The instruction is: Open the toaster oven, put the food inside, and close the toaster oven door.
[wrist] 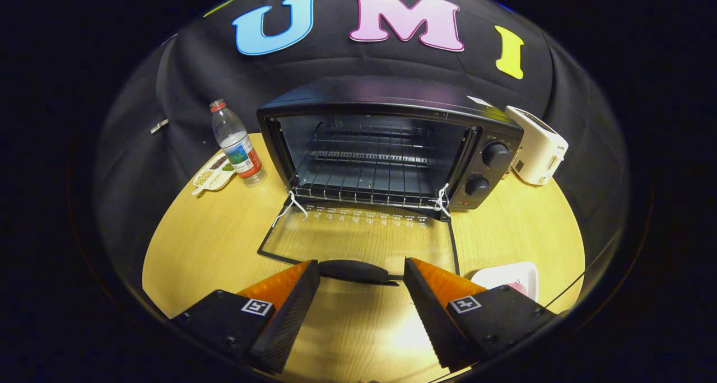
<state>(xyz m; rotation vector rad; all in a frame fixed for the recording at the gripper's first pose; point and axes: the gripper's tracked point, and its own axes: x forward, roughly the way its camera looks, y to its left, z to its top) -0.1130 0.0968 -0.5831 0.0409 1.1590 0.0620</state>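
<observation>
A black toaster oven (386, 100) stands at the back of the round wooden table (213, 243). Its glass door (358, 234) lies flat, folded down toward me, and the wire rack (364, 176) inside is bare. The door's dark handle (355, 271) sits just ahead of my fingertips, between them. My gripper (361, 282) is open, with nothing held. Beside my right finger (425, 310) lies a white plate (512, 276) with something pink on it, mostly hidden behind that finger.
A plastic water bottle (238, 145) and a small white snack tray (213, 173) stand left of the oven. A white toaster (538, 145) sits to the oven's right. Two knobs (496, 154) are on the oven's right panel.
</observation>
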